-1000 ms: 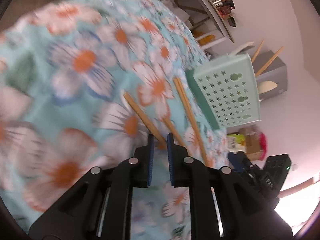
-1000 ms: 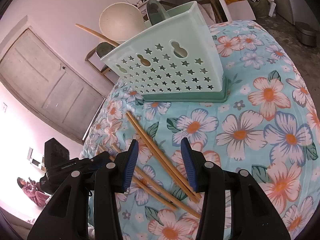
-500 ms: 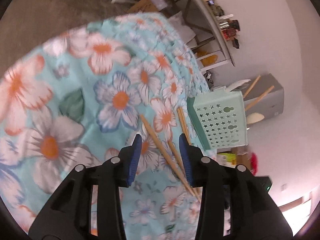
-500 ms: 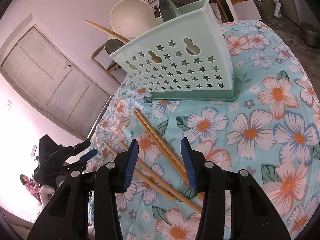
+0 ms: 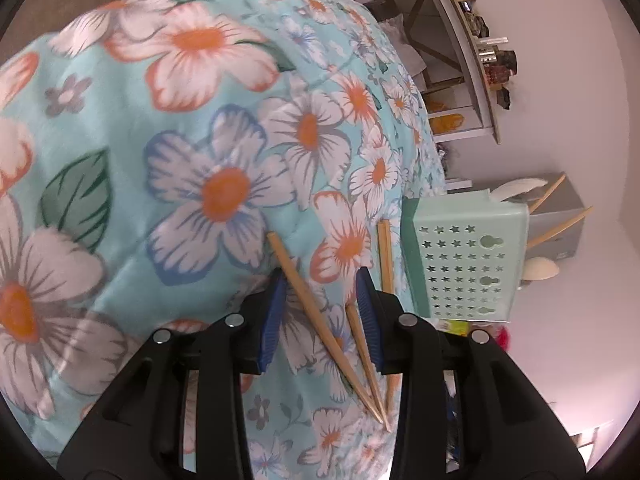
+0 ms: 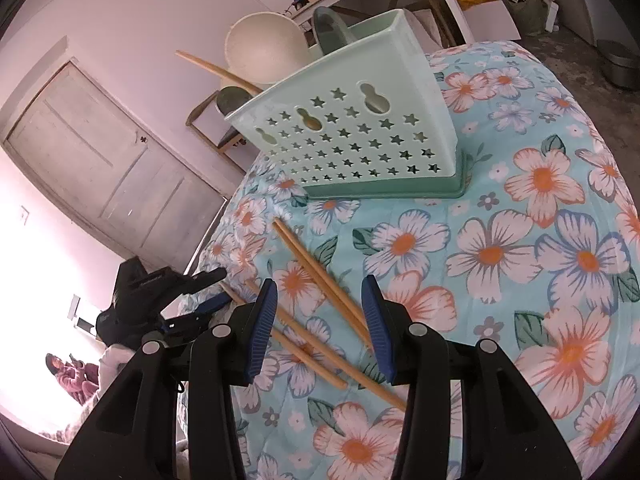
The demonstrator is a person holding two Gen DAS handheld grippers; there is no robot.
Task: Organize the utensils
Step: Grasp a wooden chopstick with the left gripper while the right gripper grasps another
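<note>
Left gripper [image 5: 320,312]: jaws part open, empty, one chopstick [image 5: 308,300] between pads, untouched; opened wider than second ago. Right gripper [image 6: 320,320]: part open, empty, unchanged, above paired chopsticks [image 6: 320,276]. Sticks lie on floral cloth [image 6: 500,260]; mint holder [image 6: 348,136] beyond.

Risk: soft cloth lets thin stick roll or slip at closing; neighbouring stick may be nudged or pinched too.

Earlier left view blurred, now steady.
</note>
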